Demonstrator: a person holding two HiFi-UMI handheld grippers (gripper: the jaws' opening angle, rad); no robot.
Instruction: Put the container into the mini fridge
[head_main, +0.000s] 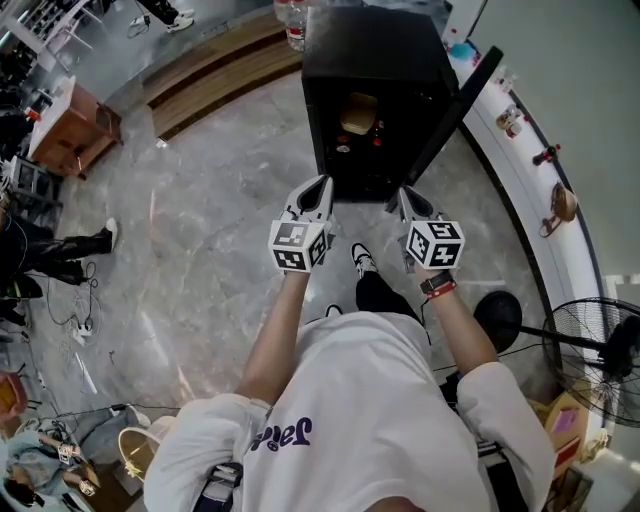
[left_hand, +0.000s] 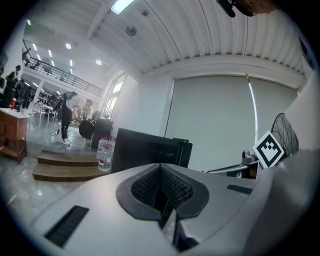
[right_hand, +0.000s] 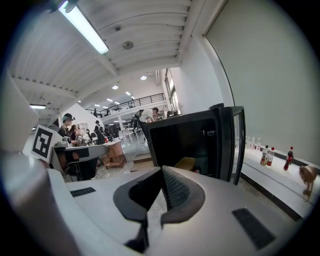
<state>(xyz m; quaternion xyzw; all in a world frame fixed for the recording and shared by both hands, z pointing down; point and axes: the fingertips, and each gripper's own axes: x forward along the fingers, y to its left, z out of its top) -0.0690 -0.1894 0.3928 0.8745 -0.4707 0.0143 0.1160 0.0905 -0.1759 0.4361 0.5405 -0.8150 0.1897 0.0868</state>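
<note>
The black mini fridge (head_main: 375, 95) stands on the marble floor with its door (head_main: 462, 105) swung open to the right. A tan container (head_main: 358, 112) sits inside on a shelf, and it shows through the opening in the right gripper view (right_hand: 186, 163). My left gripper (head_main: 320, 186) hovers just in front of the fridge's lower left corner, shut with nothing in it (left_hand: 161, 167). My right gripper (head_main: 404, 197) hangs by the foot of the door, its jaws pressed together and empty (right_hand: 161, 171). The left gripper view shows the fridge (left_hand: 147, 149) from outside.
A white ledge (head_main: 540, 200) with small bottles and ornaments curves along the right wall. A standing fan (head_main: 600, 350) is at the lower right. Wooden steps (head_main: 215, 70) and a water bottle (head_main: 295, 25) lie behind the fridge. People and a wooden desk (head_main: 65, 135) are at the left.
</note>
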